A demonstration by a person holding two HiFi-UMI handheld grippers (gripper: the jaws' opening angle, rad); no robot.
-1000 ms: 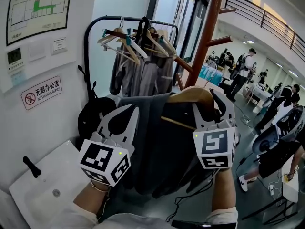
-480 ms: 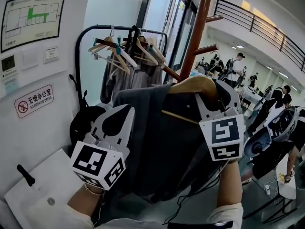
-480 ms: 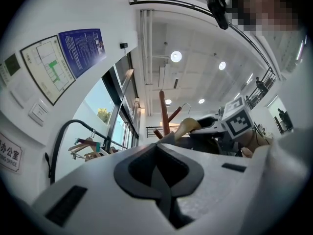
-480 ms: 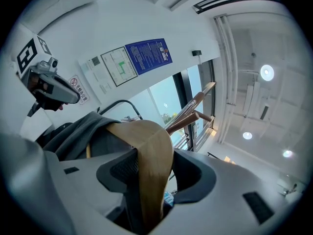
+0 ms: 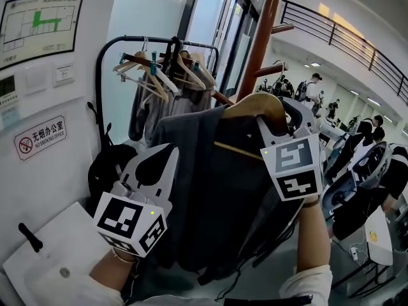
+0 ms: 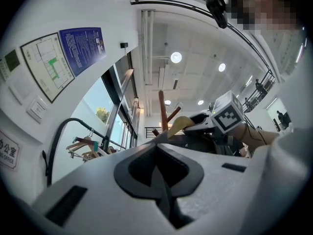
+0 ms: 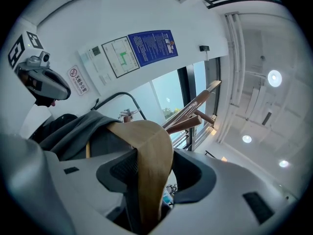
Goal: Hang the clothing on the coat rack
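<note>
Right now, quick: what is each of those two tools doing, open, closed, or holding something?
Left tool: closed, nothing seen between its jaws.
Right tool: closed on the wooden hanger carrying the grey garment.

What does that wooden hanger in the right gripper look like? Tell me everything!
The wooden hanger is light brown, with a broad curved shoulder and a thin crossbar below. The right gripper has its jaws closed on the shoulder, holding it up. A dark grey garment is draped over it. I can't see its hook. It isn't on the brown coat rack behind it.
</note>
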